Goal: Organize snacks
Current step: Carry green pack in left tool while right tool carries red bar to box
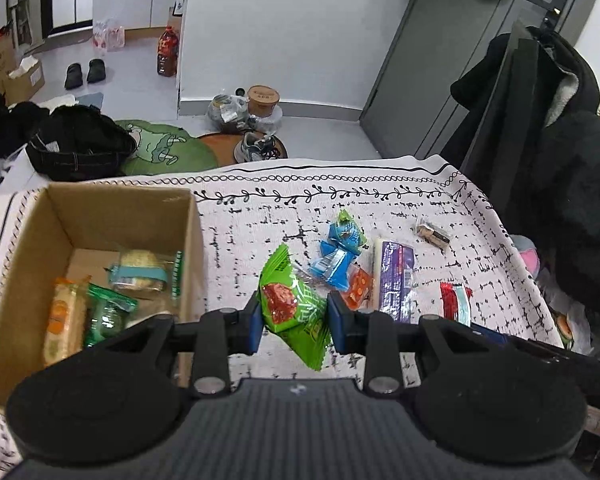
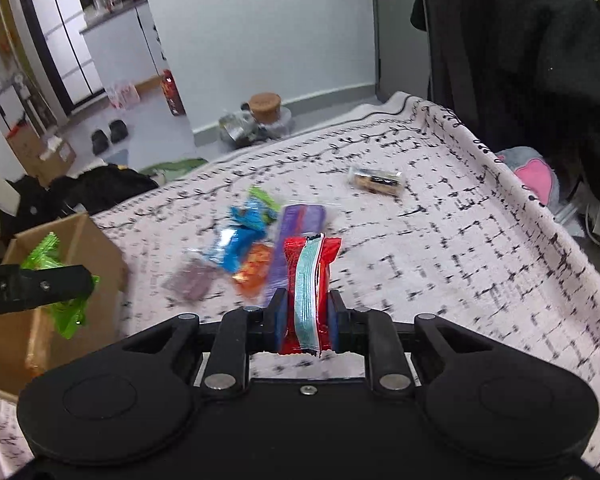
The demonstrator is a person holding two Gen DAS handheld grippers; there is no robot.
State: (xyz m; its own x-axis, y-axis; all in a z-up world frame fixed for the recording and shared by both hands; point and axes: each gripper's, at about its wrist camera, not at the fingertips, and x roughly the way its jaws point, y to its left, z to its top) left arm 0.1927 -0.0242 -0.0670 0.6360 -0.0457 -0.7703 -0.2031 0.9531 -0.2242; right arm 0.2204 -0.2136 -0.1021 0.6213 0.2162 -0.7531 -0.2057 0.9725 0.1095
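Both hand-held grippers (image 1: 294, 316) (image 2: 307, 314) tilted downward, clamping packets.

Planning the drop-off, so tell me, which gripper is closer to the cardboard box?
Left. The left gripper, holding the green packet, hangs beside the cardboard box; the right gripper, holding the red packet, is farther away.

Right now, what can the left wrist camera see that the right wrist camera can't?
Only the left wrist view looks down into the cardboard box, where a round cracker pack, an orange pack and a green pack lie.

Only the right wrist view shows a dim purplish packet on the cloth.

Both show the left gripper shut on the green snack, the right gripper shut on the red snack, plus the blue packets, the purple bar and the patterned tablecloth.
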